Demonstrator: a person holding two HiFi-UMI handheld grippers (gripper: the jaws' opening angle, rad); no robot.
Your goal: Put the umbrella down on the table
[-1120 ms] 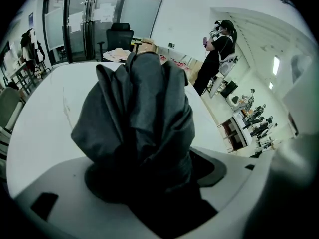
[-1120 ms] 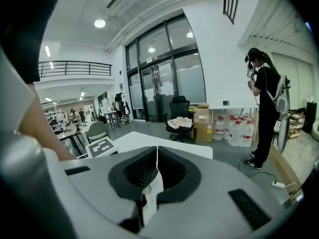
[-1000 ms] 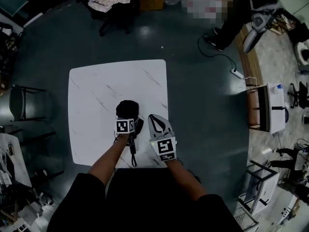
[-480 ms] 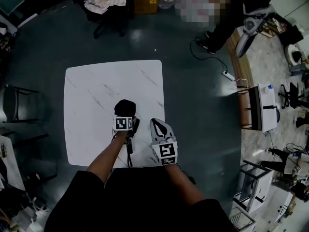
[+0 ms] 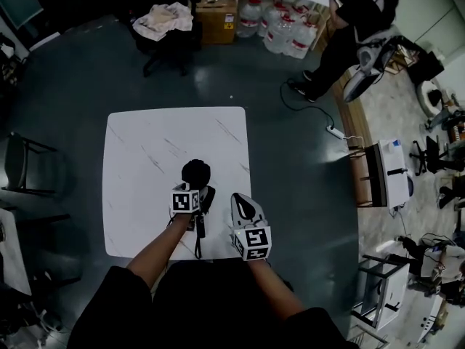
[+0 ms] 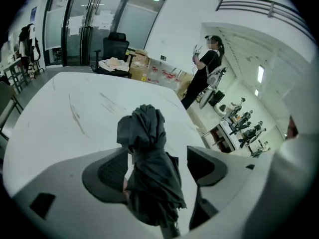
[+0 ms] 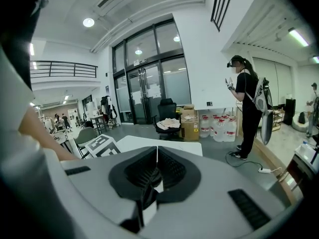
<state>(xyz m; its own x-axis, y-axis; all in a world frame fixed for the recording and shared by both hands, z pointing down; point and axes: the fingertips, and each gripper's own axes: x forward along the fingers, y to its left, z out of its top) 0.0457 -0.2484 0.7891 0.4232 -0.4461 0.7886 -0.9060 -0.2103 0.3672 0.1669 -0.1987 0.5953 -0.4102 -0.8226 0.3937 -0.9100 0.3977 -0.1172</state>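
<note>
A folded black umbrella (image 5: 195,173) juts forward out of my left gripper (image 5: 195,190) over the near middle of the white marble table (image 5: 145,144); its strap dangles back past the table's front edge. In the left gripper view the umbrella (image 6: 147,153) stands lengthwise between the jaws of the left gripper (image 6: 155,166), pressed to the left pad, a thin gap showing at the right pad. My right gripper (image 5: 243,199) hovers by the table's front right corner. In its own view the right gripper (image 7: 157,158) has its jaws pressed together, nothing between them.
Behind the table a black chair (image 5: 168,20) holds a cloth, next to a cardboard box (image 5: 216,13) and water bottles (image 5: 283,31). A person (image 5: 349,27) stands at the back right. A power strip (image 5: 334,131) lies on the floor; a cabinet (image 5: 385,173) stands right; a chair (image 5: 29,169) left.
The head view has tilted, so the table sits slightly lower and the person at the back shows fully. Both grippers keep their places over the table's near edge.
</note>
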